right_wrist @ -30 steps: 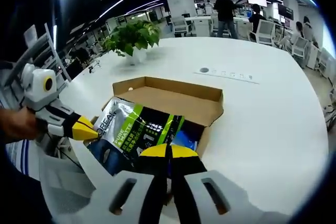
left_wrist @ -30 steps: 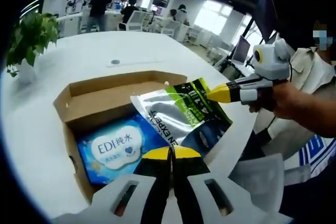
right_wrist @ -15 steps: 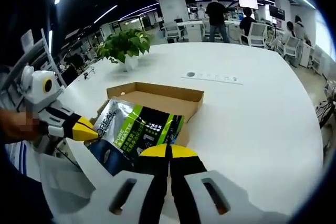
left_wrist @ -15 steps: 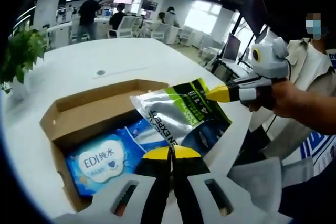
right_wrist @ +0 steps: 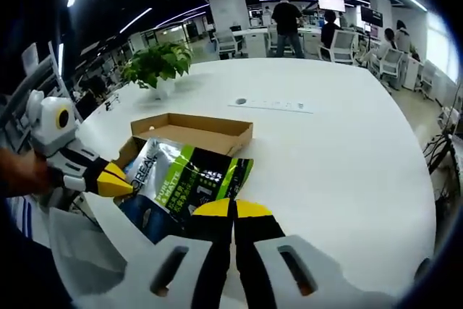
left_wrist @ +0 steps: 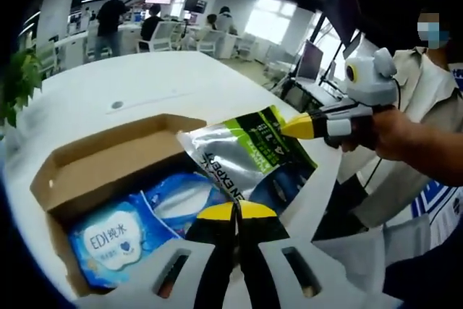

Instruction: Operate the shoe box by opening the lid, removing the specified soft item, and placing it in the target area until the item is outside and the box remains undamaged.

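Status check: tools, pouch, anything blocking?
Both tools shut on pouch, one each end. Pouch held above open box; blue wipes pack inside. Nothing blocking.

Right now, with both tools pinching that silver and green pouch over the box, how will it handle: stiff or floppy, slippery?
The pouch probably stays fairly flat: held only at two edges by the left tool and right tool, it spans between them with little sag. Its glossy foil face looks slippery, so grip may creep. It seems light, likely not straining the shoe box.
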